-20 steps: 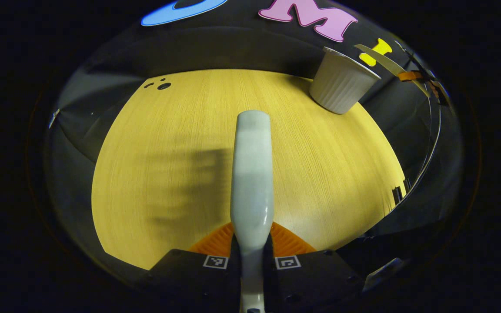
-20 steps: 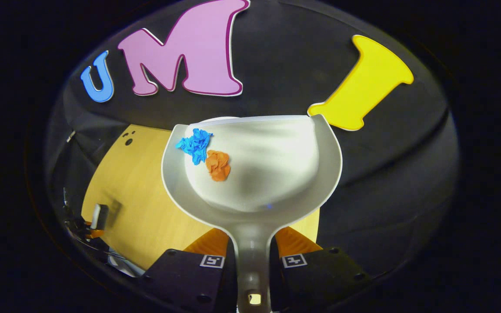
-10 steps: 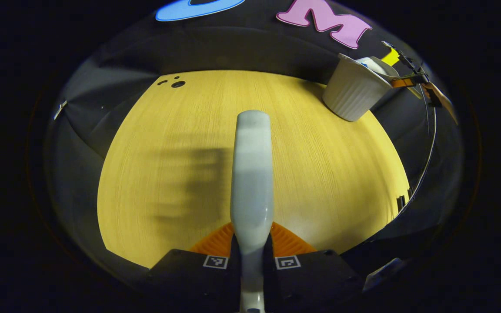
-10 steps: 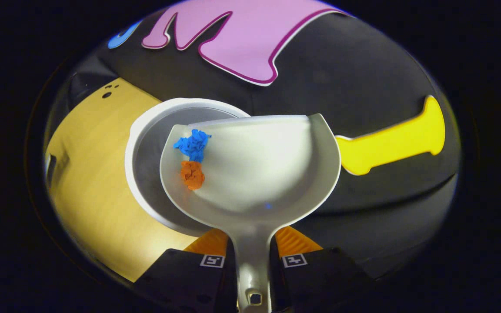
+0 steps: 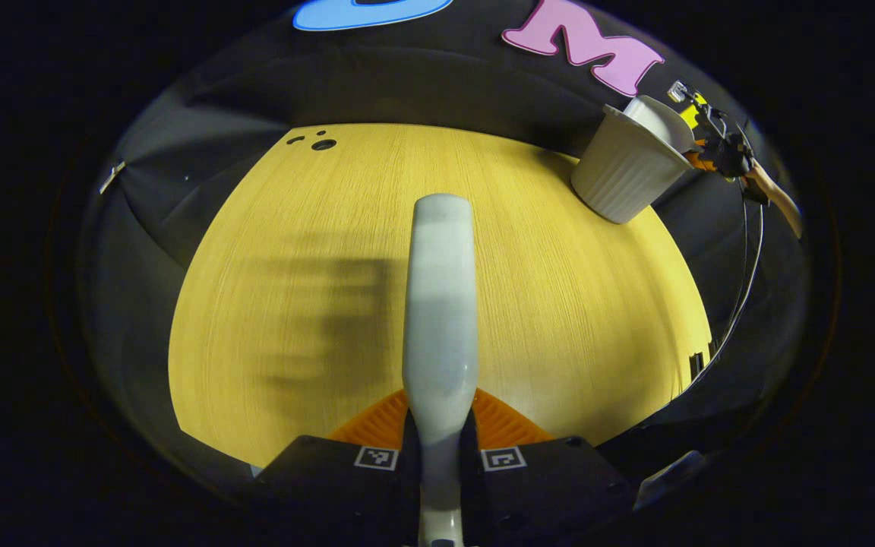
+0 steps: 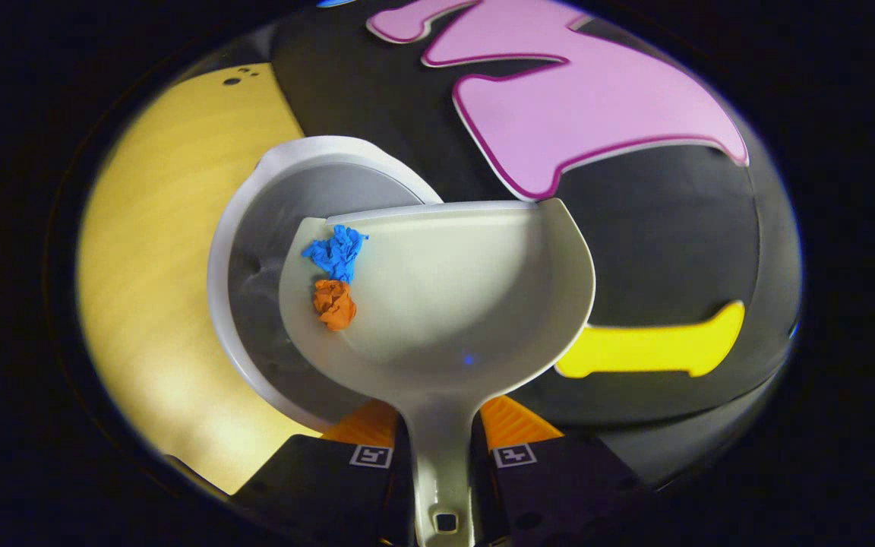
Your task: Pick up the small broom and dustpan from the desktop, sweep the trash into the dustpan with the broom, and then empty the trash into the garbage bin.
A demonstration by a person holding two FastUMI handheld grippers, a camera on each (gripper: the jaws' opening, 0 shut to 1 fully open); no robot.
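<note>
Where crumpled scraps (image 6: 335,277) lie, smooth dustpan (image 6: 453,304)

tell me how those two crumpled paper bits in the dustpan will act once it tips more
Both the blue scrap and orange scrap look light and loosely crumpled, so they should probably tumble rather than slide. They sit near the dustpan side edge, above the bin, so they may drop in.

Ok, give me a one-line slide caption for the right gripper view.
Right gripper tips the dustpan, holding blue scrap and orange scrap, over the garbage bin on the desktop.
</note>
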